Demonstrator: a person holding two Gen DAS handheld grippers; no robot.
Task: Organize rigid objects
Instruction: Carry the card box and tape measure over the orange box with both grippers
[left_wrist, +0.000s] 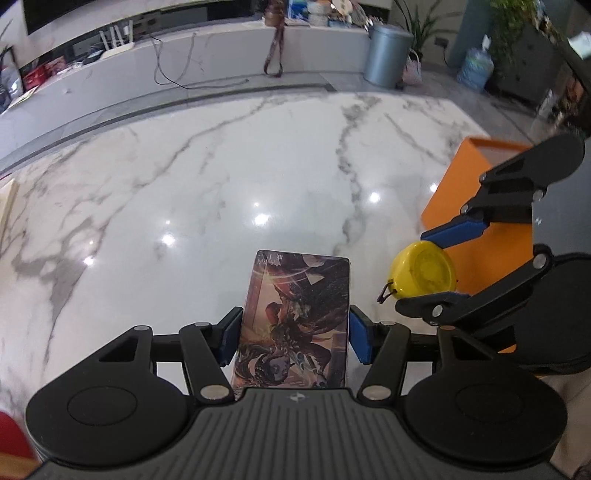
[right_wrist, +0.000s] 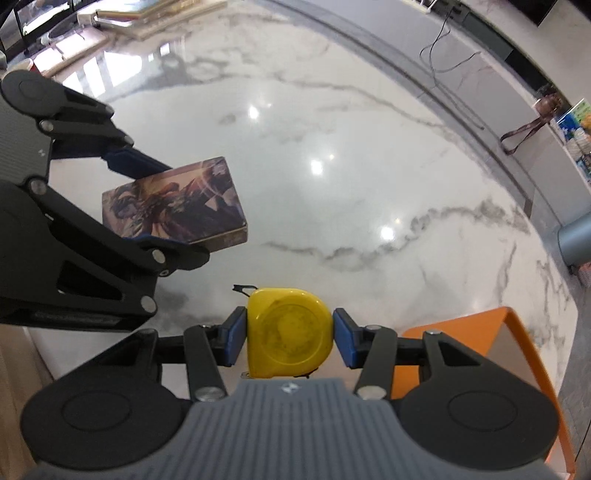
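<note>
Clamped in the left gripper (left_wrist: 293, 338), a picture-printed card box (left_wrist: 295, 325) hangs above the marble bench (left_wrist: 221, 177). Right gripper (right_wrist: 290, 338) grasps a yellow tape measure (right_wrist: 290, 334) beside the orange bin (right_wrist: 517, 332). Both pieces seem picked up, neither yet put away.

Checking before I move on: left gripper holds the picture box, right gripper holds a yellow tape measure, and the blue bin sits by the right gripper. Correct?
Not quite: the bin is orange, not blue, as the right wrist view shows. The rest stands.
</note>
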